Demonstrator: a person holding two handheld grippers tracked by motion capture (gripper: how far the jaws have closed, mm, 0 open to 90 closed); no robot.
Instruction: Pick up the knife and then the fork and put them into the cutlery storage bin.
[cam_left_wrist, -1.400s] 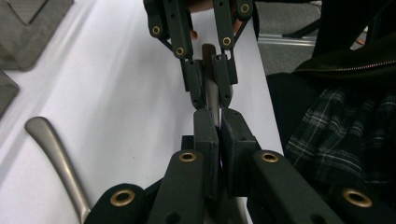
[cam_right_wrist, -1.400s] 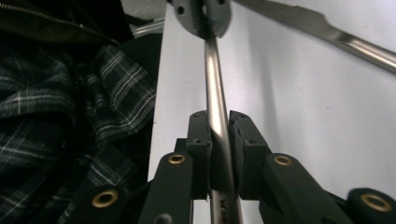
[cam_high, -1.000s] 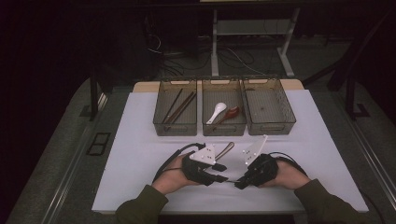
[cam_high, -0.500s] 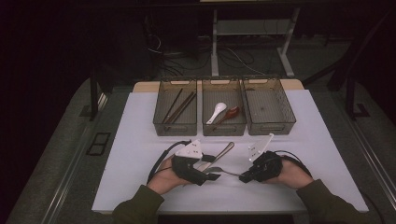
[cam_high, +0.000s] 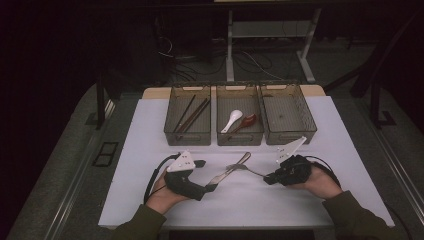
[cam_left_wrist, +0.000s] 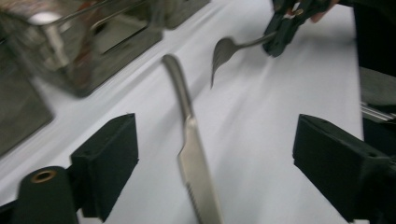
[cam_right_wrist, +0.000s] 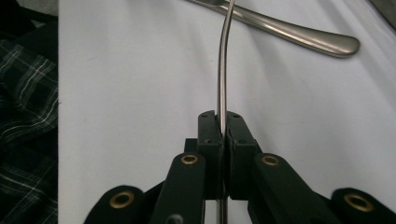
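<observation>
Left gripper (cam_high: 212, 186): its jaws have just been opening and now stand wide apart; the knife (cam_left_wrist: 194, 154) lies between them on the white sheet, but the pads do not press on it; so this claw is released.
Right gripper (cam_right_wrist: 223, 128): clenched on the thin handle of the fork (cam_right_wrist: 222, 60); in the right gripper view the two pads meet on the metal from both sides; in the left gripper view the fork (cam_left_wrist: 223, 52) is seen held above the sheet, with its tines toward the knife.
Knife: flat on the white sheet (cam_high: 300, 190), in front of the middle bin, between the two hands; its rounded handle end points toward the bins, and its blade end is near the left gripper.
Fork and knife: close together near the middle of the sheet; whether they touch I cannot tell.
Bins: three wire bins in one row at the far side; the left bin (cam_high: 172, 112) holds chopsticks (cam_high: 192, 112); the middle bin (cam_high: 220, 112) holds a white spoon (cam_high: 231, 121) and a dark red one beside it; the right bin (cam_high: 307, 112) stands next to it.
</observation>
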